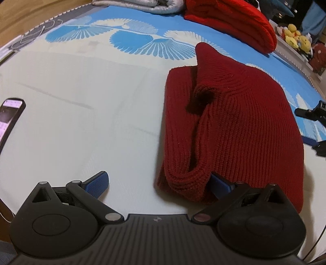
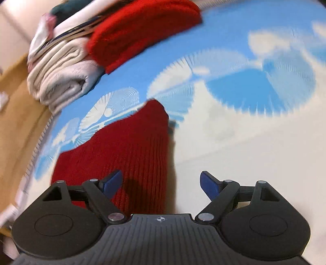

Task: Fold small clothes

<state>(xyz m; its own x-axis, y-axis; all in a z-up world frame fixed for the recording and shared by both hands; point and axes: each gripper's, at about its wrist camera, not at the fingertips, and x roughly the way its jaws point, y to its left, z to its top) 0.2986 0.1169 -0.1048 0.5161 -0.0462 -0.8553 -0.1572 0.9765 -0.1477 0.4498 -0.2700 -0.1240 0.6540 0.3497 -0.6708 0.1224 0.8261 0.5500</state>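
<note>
Dark-red knit (image 1: 234, 126) — soft, floppy, grippy; take its near folded edge. Your left claw (image 1: 161, 184) gapes empty, right claw (image 2: 162, 183) too — wide open.

I count one dark red knitted garment (image 1: 234, 130) folded on the bed (image 1: 81, 102), and one brighter red knit (image 1: 230, 22) beyond it beside one pale grey folded blanket (image 1: 138, 5). One phone (image 1: 10, 116) lies at the left edge. I hold two hand-held grippers, left (image 1: 163, 183) and right (image 2: 161, 183).
</note>
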